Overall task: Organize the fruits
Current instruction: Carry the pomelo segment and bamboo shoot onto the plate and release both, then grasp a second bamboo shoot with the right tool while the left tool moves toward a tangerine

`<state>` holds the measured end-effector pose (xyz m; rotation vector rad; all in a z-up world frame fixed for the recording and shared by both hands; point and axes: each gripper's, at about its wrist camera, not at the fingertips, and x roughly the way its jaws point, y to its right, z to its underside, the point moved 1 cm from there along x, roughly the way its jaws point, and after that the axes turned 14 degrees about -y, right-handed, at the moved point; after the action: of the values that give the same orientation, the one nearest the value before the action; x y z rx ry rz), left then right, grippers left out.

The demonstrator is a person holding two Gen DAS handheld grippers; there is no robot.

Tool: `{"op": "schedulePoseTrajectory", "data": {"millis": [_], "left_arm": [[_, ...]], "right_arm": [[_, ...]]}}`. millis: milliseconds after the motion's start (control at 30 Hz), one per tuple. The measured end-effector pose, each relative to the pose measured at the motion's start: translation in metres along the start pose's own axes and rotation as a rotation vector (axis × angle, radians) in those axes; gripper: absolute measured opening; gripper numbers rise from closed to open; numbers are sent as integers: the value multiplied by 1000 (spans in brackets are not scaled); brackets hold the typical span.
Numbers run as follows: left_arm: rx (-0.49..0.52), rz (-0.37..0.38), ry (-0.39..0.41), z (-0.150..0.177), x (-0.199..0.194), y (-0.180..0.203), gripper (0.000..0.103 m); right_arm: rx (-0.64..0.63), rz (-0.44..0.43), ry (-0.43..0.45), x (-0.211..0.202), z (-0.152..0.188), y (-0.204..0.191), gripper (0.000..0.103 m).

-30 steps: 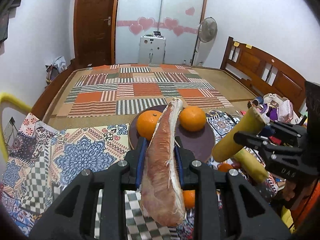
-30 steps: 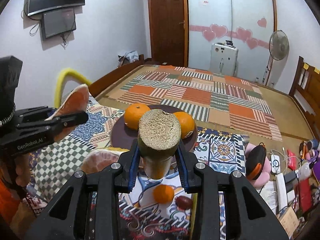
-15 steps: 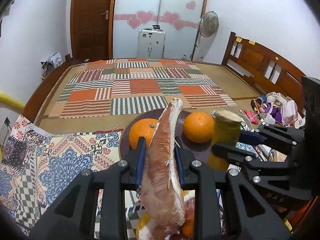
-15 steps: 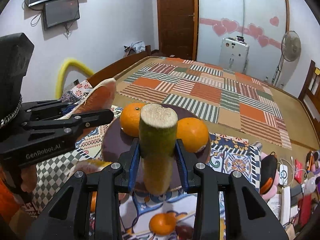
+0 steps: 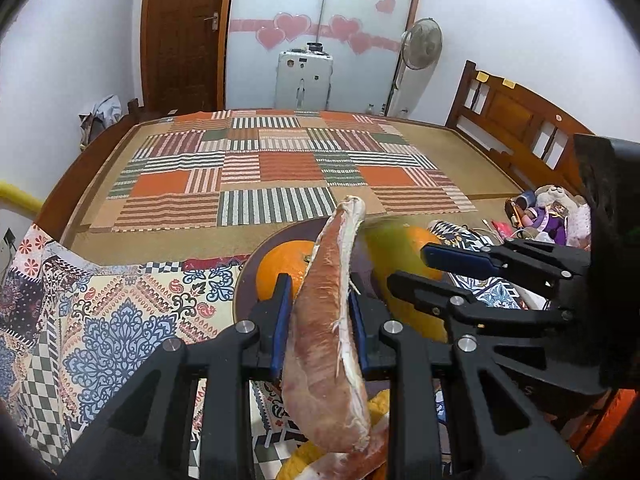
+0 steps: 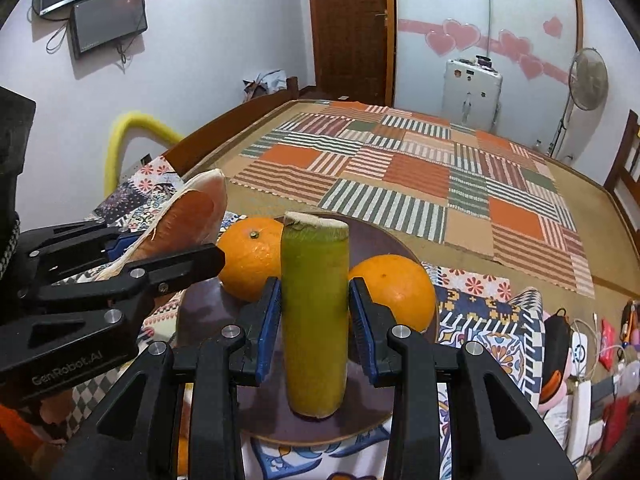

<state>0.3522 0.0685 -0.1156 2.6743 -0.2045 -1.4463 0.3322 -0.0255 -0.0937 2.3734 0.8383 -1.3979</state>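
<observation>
Sugarcane piece point(image 6: 315, 320) upright on plate point(image 6: 272, 412), between right gripper point(image 6: 315, 316) pads, jaws just opening

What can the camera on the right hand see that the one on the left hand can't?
Only the right wrist view: the wall screens, and the green stalk standing whole on the dark plate, the right jaws having just been opening beside it. Only the left wrist view: toys by the headboard, and the pomelo wedge head-on, clamped in the left jaws. Both: two oranges on the plate, and the fan.
</observation>
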Motion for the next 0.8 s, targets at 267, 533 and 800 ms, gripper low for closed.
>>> {"op": "schedulePoseTrajectory", "data": {"millis": [267,533,800], "left_arm": [[5,2,-4,-6,7,10,27],[29,-27,6,-8,12,23,33],[47,-54,-3,2,-2,24,33]], "right_arm": [[-24,32,20,-20,15,0,46],[-1,58,36,-39,42,12,47],[59,43,33,-45,59,29,47]]}}
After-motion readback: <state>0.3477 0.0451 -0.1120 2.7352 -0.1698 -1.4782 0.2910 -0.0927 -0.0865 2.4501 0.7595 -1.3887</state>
